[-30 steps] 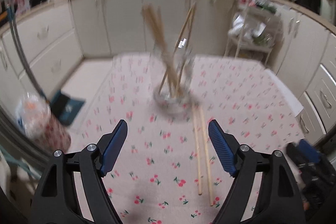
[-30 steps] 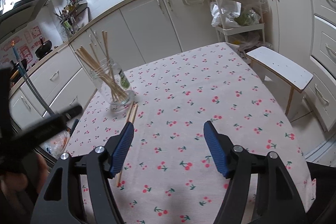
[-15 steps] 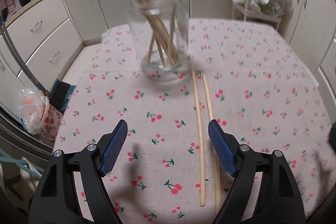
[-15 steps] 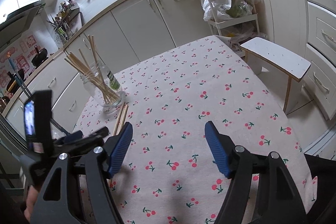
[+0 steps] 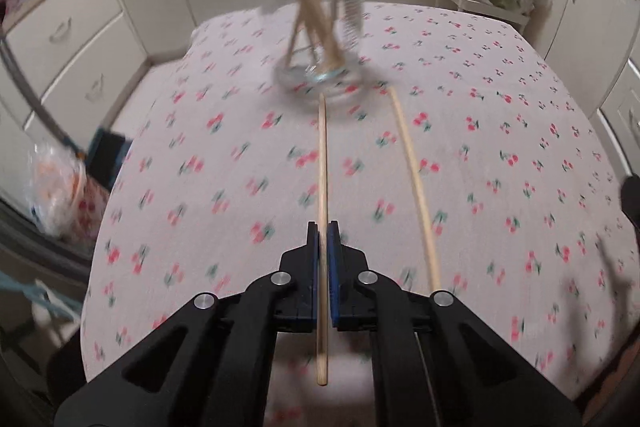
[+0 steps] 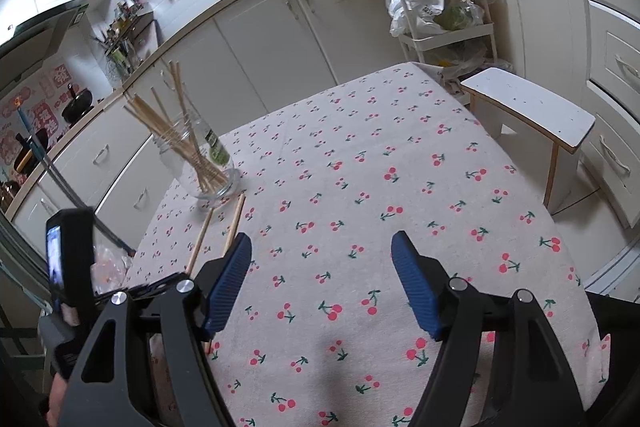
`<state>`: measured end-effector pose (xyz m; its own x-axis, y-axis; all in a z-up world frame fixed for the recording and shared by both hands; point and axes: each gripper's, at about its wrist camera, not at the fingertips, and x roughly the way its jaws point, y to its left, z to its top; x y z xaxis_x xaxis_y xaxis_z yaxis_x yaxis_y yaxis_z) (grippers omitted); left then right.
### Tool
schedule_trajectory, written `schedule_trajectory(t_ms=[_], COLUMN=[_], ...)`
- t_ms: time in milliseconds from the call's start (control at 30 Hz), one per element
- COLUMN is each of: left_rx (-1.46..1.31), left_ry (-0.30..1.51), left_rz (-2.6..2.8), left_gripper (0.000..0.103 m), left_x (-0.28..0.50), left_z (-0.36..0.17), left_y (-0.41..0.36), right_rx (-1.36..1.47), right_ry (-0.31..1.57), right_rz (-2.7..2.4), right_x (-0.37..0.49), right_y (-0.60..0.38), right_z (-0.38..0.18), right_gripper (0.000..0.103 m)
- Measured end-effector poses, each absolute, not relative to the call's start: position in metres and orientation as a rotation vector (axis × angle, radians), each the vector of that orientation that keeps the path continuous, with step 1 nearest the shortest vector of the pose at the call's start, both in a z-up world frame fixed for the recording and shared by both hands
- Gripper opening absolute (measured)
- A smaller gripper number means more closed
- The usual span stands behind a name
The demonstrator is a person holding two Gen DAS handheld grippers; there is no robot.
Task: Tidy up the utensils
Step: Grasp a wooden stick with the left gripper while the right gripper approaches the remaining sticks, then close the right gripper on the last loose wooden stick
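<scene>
Kitchen: cream cabinets point(image 6: 276, 47) wrap the room, sink counter at the back, white rack point(image 6: 444, 11) stuffed with bags on the right, white stool point(image 6: 532, 115) just beside the table's right edge. Table point(image 6: 400, 187) wears a cherry-print cloth.

Glass jar point(image 6: 196, 163) stands upright near the table's far-left corner, holding a splayed bunch of chopsticks that lean out past the rim. Jar is motion-blurred in the left wrist view, top cropped.

Right gripper point(image 6: 322, 283): jaws spread wide, nothing between them, hovering over bare cloth near the table's front edge. Well apart from the jar.

Left gripper point(image 5: 323, 239): jaws pressed nearly together, pinching one chopstick point(image 5: 322, 163) close to its near end. Stick runs straight ahead from the pads, far tip just short of the jar base; near end sticks out behind the jaws. Can't tell if the far tip touches the cloth.

Second chopstick point(image 5: 416, 183) lies flat on the cloth to the right of the held one, free of both grippers, far end near the jar base, angled slightly away toward the front.

Right wrist view shows both sticks leading from the jar toward the front-left, lower ends hidden behind its own left finger. Left gripper body shows there at the left edge, blurred.
</scene>
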<state>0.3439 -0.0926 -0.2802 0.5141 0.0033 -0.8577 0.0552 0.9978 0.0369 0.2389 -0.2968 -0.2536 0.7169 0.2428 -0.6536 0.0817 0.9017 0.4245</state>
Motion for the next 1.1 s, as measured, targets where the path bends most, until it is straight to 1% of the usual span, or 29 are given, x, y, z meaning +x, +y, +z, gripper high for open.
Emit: schedule_trajectory(t_ms=[200, 233, 300, 367, 400, 467, 700, 833, 867, 900, 933, 1067, 1100], left_rx=[-0.004, -0.007, -0.008, 0.005, 0.005, 0.001, -0.004, -0.047, -0.064, -0.074, -0.087, -0.118, -0.119], left_ry=[1.053, 1.049, 1.046, 1.035, 1.042, 1.054, 1.032, 1.033, 1.037, 1.039, 1.043, 1.051, 1.053], left_rz=[-0.058, -0.056, -0.061, -0.058, -0.063, -0.062, -0.059, -0.064, -0.074, -0.080, -0.091, -0.120, -0.121], left_gripper=[0.005, 0.005, 0.005, 0.009, 0.011, 0.018, 0.018, 0.018, 0.018, 0.018, 0.018, 0.018, 0.018], left_x=[0.340, 0.344, 0.353, 0.367, 0.376, 0.386, 0.391, 0.388, 0.388, 0.387, 0.388, 0.388, 0.388], left_z=[-0.273, -0.271, -0.270, -0.269, -0.272, -0.279, -0.281, -0.280, -0.279, -0.280, -0.280, -0.281, -0.281], left_y=[-0.073, -0.073, -0.074, -0.077, -0.077, -0.077, -0.061, -0.042, -0.039, -0.037, -0.035, -0.028, -0.027], right_rx=[0.333, 0.308, 0.253, 0.232, 0.218, 0.206, 0.136, 0.036, 0.010, -0.024, -0.036, -0.065, -0.070], right_ry=[0.829, 0.836, 0.863, 0.882, 0.891, 0.905, 0.950, 0.992, 1.003, 1.023, 1.030, 1.016, 1.021], right_rz=[0.184, 0.197, 0.213, 0.225, 0.218, 0.216, 0.211, 0.226, 0.222, 0.219, 0.223, 0.228, 0.227], right_x=[0.259, 0.264, 0.279, 0.291, 0.298, 0.309, 0.345, 0.360, 0.362, 0.363, 0.363, 0.353, 0.350], right_y=[-0.256, -0.248, -0.232, -0.221, -0.217, -0.212, -0.185, -0.158, -0.154, -0.150, -0.149, -0.159, -0.164], right_z=[-0.251, -0.251, -0.252, -0.254, -0.255, -0.257, -0.265, -0.276, -0.280, -0.287, -0.291, -0.292, -0.293], right_gripper=[0.069, 0.067, 0.055, 0.049, 0.048, 0.048, 0.048, 0.044, 0.039, 0.028, 0.020, 0.006, 0.006])
